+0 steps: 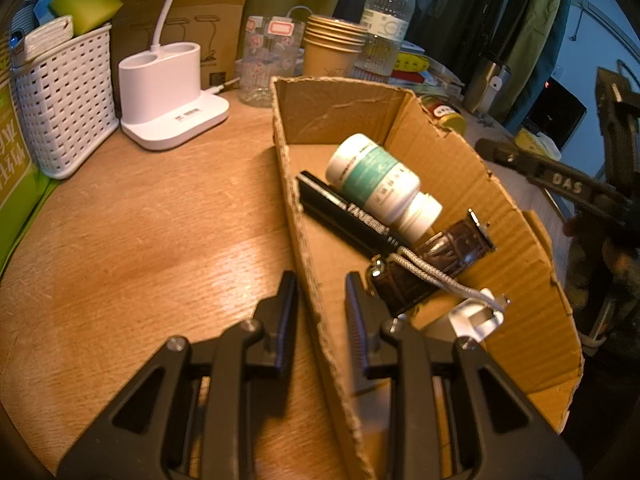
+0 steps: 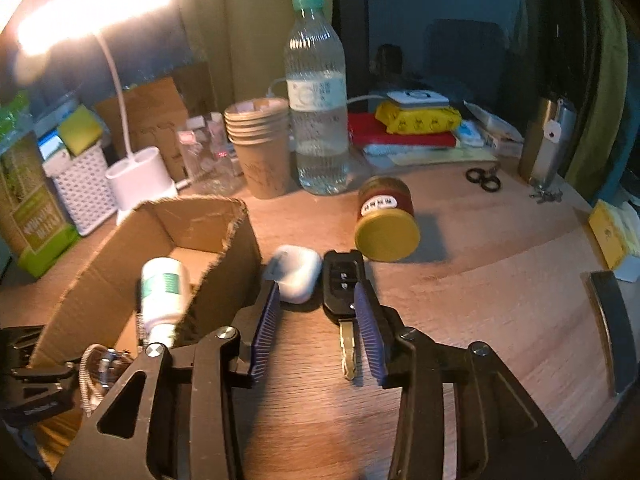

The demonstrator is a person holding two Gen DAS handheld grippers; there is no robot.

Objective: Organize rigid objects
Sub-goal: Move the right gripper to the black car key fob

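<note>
right hand-held gripper [image 2: 316, 322], jaws partly open and empty, hung over the key [image 2: 343, 292] on the bench [image 2: 480, 300], whose long axis ran along its fingers, beside the box [image 2: 224, 240].

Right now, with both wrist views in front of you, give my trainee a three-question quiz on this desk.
1. True or false: the black flip car key lies inside the brown cardboard box.
2. What lies right beside the key? A) white rounded plastic case B) green sponge C) paper cup
3. Which hand-held gripper straddles the box's wall?
Key: 1 false; 2 A; 3 the left hand-held gripper.
</note>
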